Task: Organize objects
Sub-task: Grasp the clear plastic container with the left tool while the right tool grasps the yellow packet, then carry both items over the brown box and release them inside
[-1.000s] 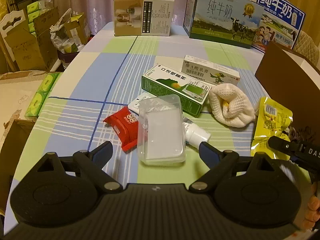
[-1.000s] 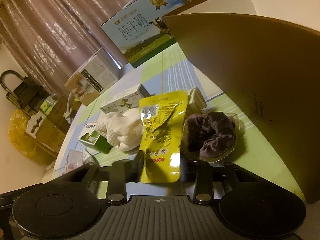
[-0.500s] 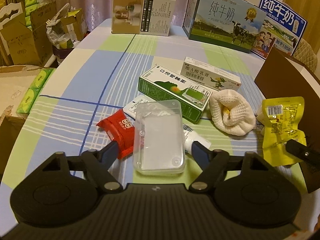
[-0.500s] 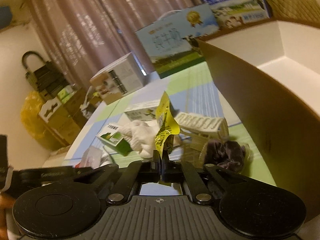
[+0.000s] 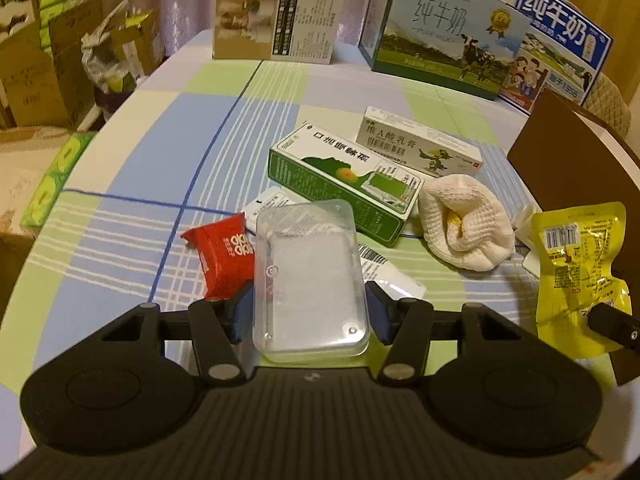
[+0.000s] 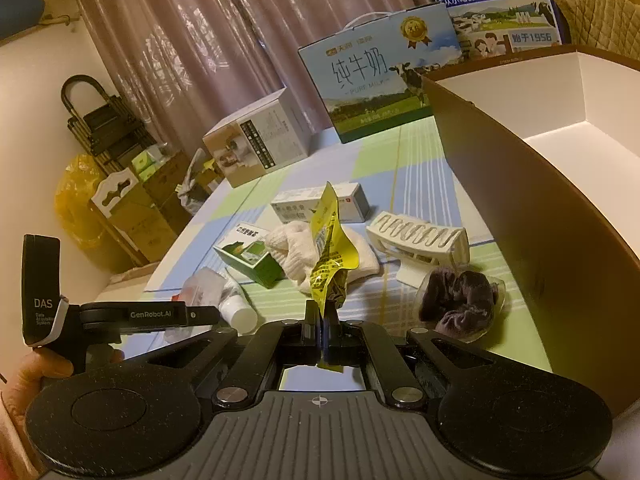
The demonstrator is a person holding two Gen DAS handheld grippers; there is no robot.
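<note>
Right gripper (image 6: pixel 322 336) pinched tight on yellow snack bag (image 6: pixel 329 256), up off table (image 5: pixel 132 168), near brown box (image 6: pixel 560 184). Left gripper (image 5: pixel 310 312) squeezing clear case (image 5: pixel 310 280). Box looks bare inside; lots left to sort

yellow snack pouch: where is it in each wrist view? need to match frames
Left wrist: yellow snack pouch at the far right edge, in front of the brown box wall, its lower end hidden by a black finger.
Right wrist: the pouch stands edge-on at centre, pinched between the right gripper fingers.
Shared landmark: white knit cloth, beside the pouch in both.
</note>
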